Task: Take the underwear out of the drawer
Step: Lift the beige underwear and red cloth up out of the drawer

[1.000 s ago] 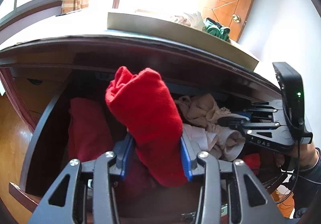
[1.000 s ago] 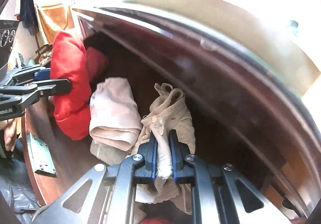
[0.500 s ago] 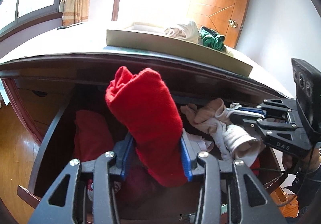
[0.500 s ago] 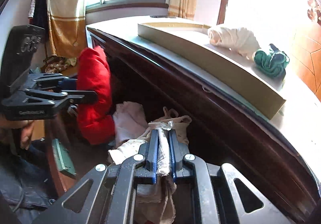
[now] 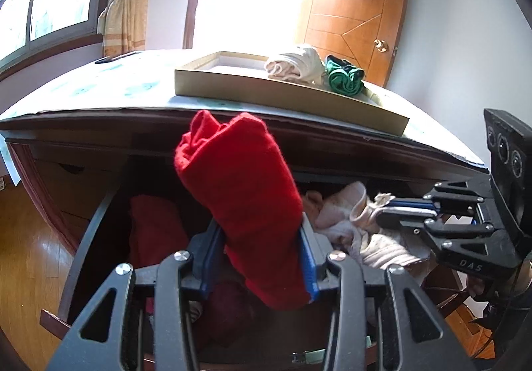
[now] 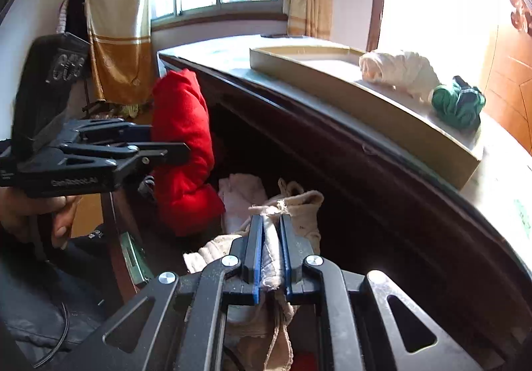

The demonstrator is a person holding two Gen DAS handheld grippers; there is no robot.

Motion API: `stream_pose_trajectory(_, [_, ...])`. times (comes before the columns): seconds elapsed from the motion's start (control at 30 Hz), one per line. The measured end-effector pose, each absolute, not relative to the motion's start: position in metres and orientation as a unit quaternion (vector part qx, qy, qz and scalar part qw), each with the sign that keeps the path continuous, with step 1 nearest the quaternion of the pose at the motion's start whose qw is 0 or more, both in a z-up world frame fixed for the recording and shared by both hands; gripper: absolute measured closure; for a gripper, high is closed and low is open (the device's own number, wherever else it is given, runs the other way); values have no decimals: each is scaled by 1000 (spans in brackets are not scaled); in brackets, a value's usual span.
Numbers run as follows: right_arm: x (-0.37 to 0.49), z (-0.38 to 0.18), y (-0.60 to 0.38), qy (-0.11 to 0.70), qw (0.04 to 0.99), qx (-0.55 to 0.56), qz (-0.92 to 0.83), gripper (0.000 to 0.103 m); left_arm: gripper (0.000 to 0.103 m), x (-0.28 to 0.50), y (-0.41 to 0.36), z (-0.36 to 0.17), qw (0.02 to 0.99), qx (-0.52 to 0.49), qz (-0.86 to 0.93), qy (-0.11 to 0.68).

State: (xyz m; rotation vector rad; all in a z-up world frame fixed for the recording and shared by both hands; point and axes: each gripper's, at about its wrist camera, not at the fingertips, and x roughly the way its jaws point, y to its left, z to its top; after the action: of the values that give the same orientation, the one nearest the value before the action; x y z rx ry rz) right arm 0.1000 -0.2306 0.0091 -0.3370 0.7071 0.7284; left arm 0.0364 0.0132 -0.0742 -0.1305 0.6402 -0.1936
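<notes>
Both grippers loaded, garments lifting out of the drawer (image 5: 83, 238).
Left gripper (image 5: 257, 251), lower centre of its view, stays clamped on the red roll (image 5: 239, 204); right gripper (image 6: 270, 248) has risen, pinching beige underwear (image 6: 296, 208) now level with the drawer's top edge, tray (image 6: 382, 111) upper right likely next. Readable: "DAS", "GenRobot.AI".

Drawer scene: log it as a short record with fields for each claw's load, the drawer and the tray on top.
left claw: shut on red garment
right claw: shut on beige underwear
drawer: open, pink garment still inside
tray: on the dresser top, holds cream bundle and green bundle
</notes>
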Motion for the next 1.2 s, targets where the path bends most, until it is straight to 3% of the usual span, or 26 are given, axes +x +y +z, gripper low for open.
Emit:
stream_pose_trajectory(0.13, [120, -19, -217, 424, 821, -172, 342, 91, 63, 38, 14, -76, 941, -65, -96, 319])
stream_pose_trajectory(0.2, [127, -33, -210, 467, 798, -186, 333, 85, 63, 38, 13, -77, 940, -65, -96, 322])
stream_pose_trajectory(0.27, [131, -35, -208, 477, 797, -192, 317, 64, 63, 38, 12, -78, 939, -65, -98, 324])
stream_pose_trajectory(0.3, [134, -37, -208, 486, 794, -192, 310, 40, 63, 38, 12, -78, 939, -65, -98, 324])
stream_pose_trajectory(0.33, [136, -38, -208, 494, 792, -191, 304, 33, 63, 38, 12, -79, 938, -65, -98, 325])
stream_pose_trajectory(0.57, [157, -63, -203, 557, 746, -200, 304, 33, 63, 38, 8, -83, 936, -65, -106, 331])
stream_pose_trajectory(0.7, [155, -60, -201, 540, 750, -202, 323, 64, 63, 37, 10, -82, 936, -65, -106, 328])
stream_pose_trajectory(0.73, [151, -54, -204, 524, 761, -200, 326, 67, 63, 36, 10, -81, 937, -66, -105, 326])
stream_pose_trajectory(0.9, [134, -32, -218, 456, 807, -183, 328, 73, 63, 33, 11, -76, 941, -66, -103, 315])
stream_pose_trajectory(1.2, [94, 4, -230, 333, 856, -176, 353, 73, 63, 25, 10, -56, 953, -47, -101, 282])
